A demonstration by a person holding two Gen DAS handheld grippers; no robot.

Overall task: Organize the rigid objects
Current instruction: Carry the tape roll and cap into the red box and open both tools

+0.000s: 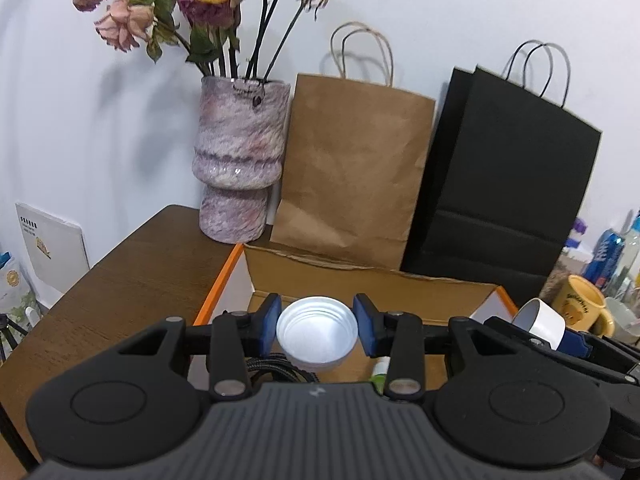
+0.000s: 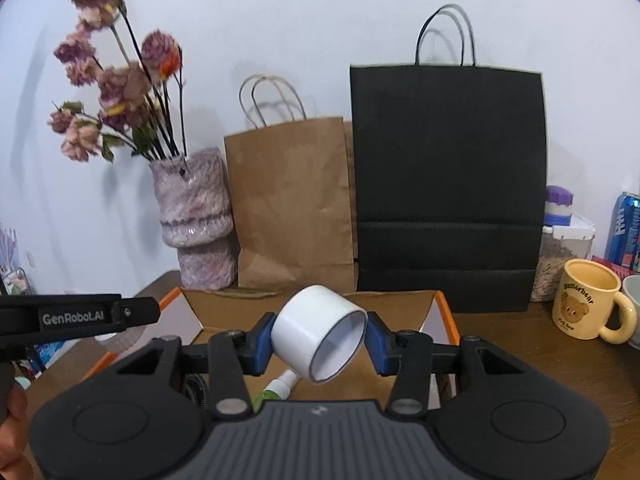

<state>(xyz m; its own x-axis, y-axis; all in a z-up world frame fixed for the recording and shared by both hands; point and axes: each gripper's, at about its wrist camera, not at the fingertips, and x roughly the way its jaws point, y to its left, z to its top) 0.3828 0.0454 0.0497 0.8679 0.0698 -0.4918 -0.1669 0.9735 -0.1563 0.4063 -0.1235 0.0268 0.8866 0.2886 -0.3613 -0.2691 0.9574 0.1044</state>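
Silver tin lid (image 1: 317, 334) is pinched by the left gripper (image 1: 318, 322); the right gripper (image 2: 319, 338) pinches a white tape roll (image 2: 320, 334), mid-frame, above the cardboard box (image 1: 360, 286).

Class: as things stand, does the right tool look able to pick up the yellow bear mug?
Probably not yet: the right tool is shut on a white tape roll. The path to the yellow bear mug looks unobstructed.
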